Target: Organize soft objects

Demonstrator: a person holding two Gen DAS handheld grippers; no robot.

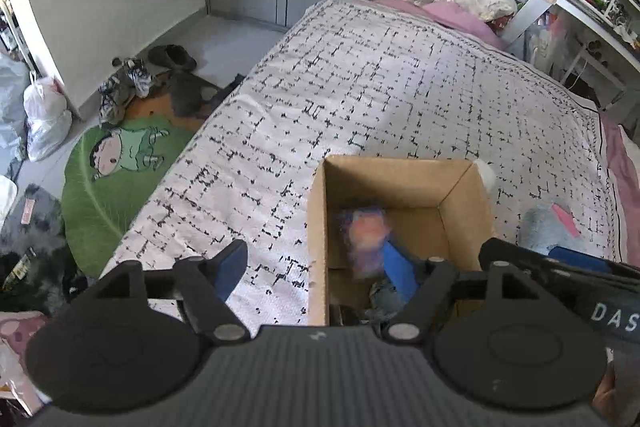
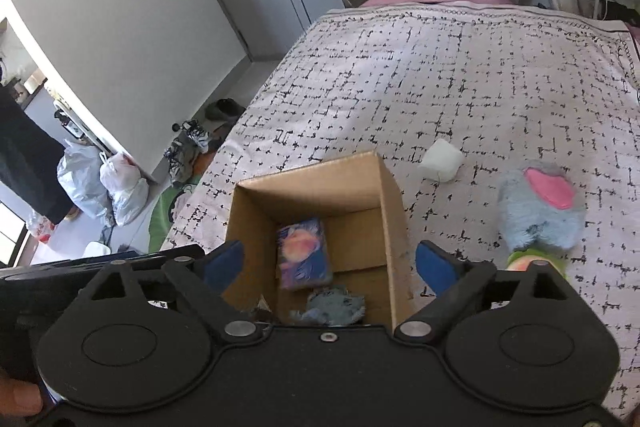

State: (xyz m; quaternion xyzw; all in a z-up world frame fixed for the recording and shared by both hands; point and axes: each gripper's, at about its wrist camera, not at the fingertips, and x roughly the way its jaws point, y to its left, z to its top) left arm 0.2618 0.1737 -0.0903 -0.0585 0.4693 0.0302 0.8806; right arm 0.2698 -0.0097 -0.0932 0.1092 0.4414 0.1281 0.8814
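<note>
So there's a cardboard box (image 2: 316, 195) sitting open on the bed (image 2: 460, 75), close to the near edge of that white cover with the black broken-grid print. Both grippers hang right above it, pointing down. The left gripper (image 1: 316, 267) has its blue fingers (image 1: 230, 267) spread apart with nothing between the pads; one finger is over the bedcover just left of the box wall, the other over the inside of the box. The right gripper (image 2: 330, 265) is spread even wider, one finger on each side of the box, and nothing is pinched there either. Inside the box there's a small purple-blue cushion thing with a pinkish-orange blob on it (image 2: 304, 253); it's sharp in the right wrist view but smeared with blur in the left one (image 1: 366, 237). Closer to the near wall of the box there's a scruffy blue-grey fuzzy item (image 2: 334, 307). Out on the cover, to the right of the box, there's a white squishy lump (image 2: 440, 159) just past the box's far right corner, and further toward the right edge of the bed a fluffy blue-grey plush with a pink patch (image 2: 540, 205). Touching that plush on its near side is something green and pinkish (image 2: 534, 261), mostly hidden behind the gripper, can't tell what it is. Off the left edge of the bed, a green cartoon rug (image 1: 116, 179) lies on the floor.
</note>
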